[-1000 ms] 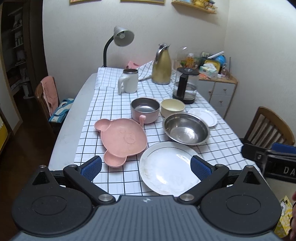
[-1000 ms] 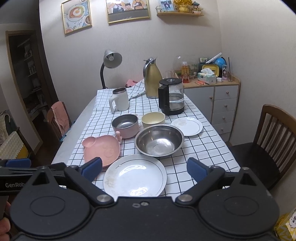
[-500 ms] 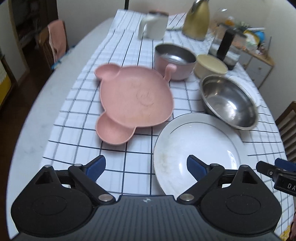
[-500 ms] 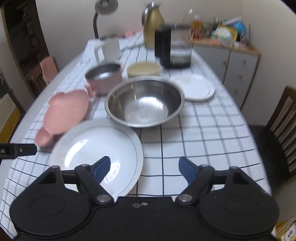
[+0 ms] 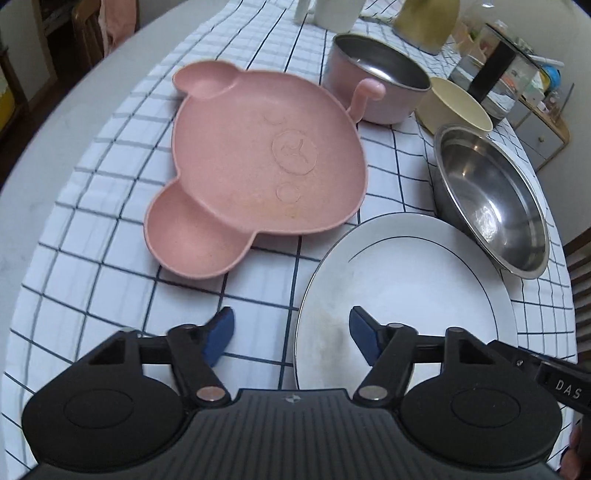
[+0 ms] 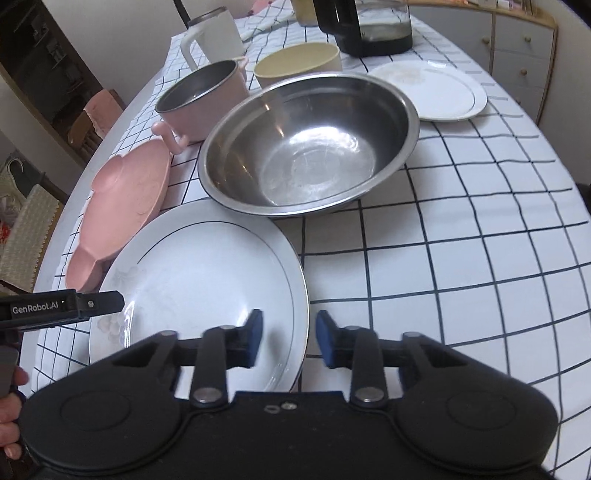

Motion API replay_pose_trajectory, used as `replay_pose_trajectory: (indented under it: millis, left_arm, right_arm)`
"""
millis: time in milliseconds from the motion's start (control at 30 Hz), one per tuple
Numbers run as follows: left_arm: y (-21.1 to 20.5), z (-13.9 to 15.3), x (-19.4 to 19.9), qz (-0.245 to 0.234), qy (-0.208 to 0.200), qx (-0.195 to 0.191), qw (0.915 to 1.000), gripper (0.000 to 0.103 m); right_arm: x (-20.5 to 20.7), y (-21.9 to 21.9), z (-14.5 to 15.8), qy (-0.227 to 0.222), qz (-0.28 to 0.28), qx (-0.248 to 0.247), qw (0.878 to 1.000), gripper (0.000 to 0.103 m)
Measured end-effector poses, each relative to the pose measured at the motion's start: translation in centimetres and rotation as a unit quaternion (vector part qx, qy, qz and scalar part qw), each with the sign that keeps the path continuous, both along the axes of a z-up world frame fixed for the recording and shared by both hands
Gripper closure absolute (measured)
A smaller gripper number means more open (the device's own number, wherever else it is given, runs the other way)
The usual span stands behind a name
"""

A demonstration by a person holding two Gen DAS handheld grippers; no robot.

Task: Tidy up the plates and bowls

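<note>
A large white plate [image 5: 406,295] lies at the table's near edge; it also shows in the right wrist view [image 6: 199,277]. My left gripper [image 5: 290,338] is open, its jaws straddling the plate's left rim. My right gripper [image 6: 288,339] is open, its jaws straddling the plate's right rim. A pink bear-shaped plate [image 5: 258,170] lies to the left. A steel bowl [image 6: 310,147] sits behind the white plate. A pink pot [image 6: 203,99], a cream bowl [image 6: 299,62] and a small white plate [image 6: 432,88] stand further back.
A checked cloth [image 6: 461,221] covers the table. A white mug [image 6: 214,37], a gold jug [image 5: 428,22] and a glass kettle [image 6: 365,26] stand at the back. A drawer cabinet [image 6: 524,48] is at the right, chairs at the left.
Both grippers have come down and forward to the large white plate. Both jaws have narrowed around its opposite rims.
</note>
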State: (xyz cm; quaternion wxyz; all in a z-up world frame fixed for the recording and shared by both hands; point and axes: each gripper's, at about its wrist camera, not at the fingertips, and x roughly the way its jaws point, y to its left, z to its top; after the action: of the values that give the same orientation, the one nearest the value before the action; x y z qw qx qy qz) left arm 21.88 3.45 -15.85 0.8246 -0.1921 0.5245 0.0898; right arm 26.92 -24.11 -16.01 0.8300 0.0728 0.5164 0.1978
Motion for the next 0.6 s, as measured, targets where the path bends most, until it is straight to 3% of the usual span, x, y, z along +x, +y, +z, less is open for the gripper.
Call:
replay_pose_trajectory:
  millis: [67,167,300,600]
  left_arm:
    - [0.2,-0.4,0.1,0.002,0.009,-0.016,0.9998,0.059]
    - [0.5,-0.6,0.2,0.004,0.007,-0.033,0.9994,0.064]
    - [0.4,-0.7,0.6,-0.001,0.006,-0.051,0.9987,0.082]
    - [-1.7,0.3,-1.0,-0.045,0.008,-0.033,0.9984,0.084]
  right_arm:
    - [0.1,0.0,-0.1,0.005,0.001,0.004,1.000,0.079]
    - [0.4,-0.4,-0.1,0.011,-0.007,0.010,1.000,0.084]
    - [0.6,-1.0,-0.4,0.015,-0.018,0.019,1.000,0.092]
    - [-0.9,-1.9,0.0,0.012,-0.032,0.026,0.999,0.093]
